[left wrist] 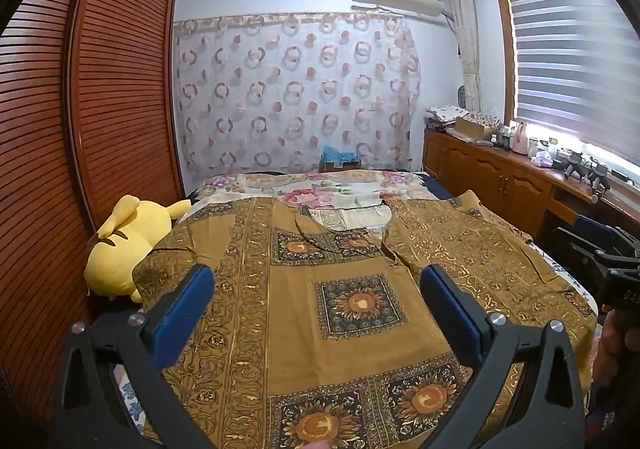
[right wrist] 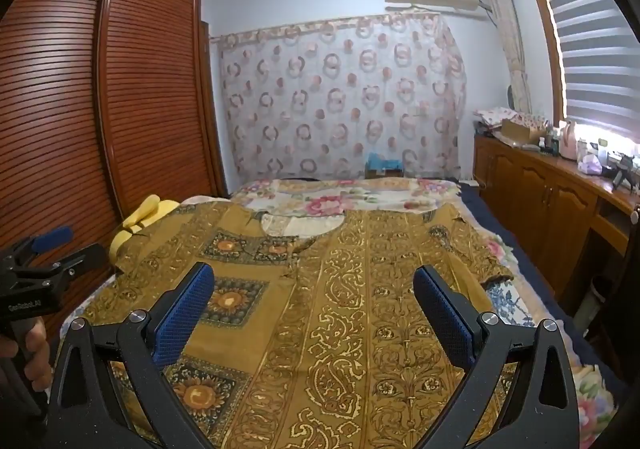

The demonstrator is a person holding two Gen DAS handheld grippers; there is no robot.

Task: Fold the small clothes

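Note:
A mustard-gold patterned shirt (left wrist: 320,289) with sunflower squares lies spread flat on the bed, neckline toward the far end; in the right wrist view the shirt (right wrist: 352,289) fills the foreground. My left gripper (left wrist: 316,281) hovers above its left half, open, blue pads wide apart with nothing between them. My right gripper (right wrist: 312,281) hovers over the shirt's middle and right half, also open and empty. Each gripper shows at the edge of the other's view: the right gripper (left wrist: 608,253) and the left gripper (right wrist: 48,249), held by a hand (right wrist: 36,345).
A yellow plush toy (left wrist: 120,245) lies at the bed's left edge by the slatted wardrobe (left wrist: 100,89). A floral sheet (left wrist: 320,189) covers the bed beyond the shirt. A wooden cabinet (left wrist: 500,177) with clutter runs along the right under the window.

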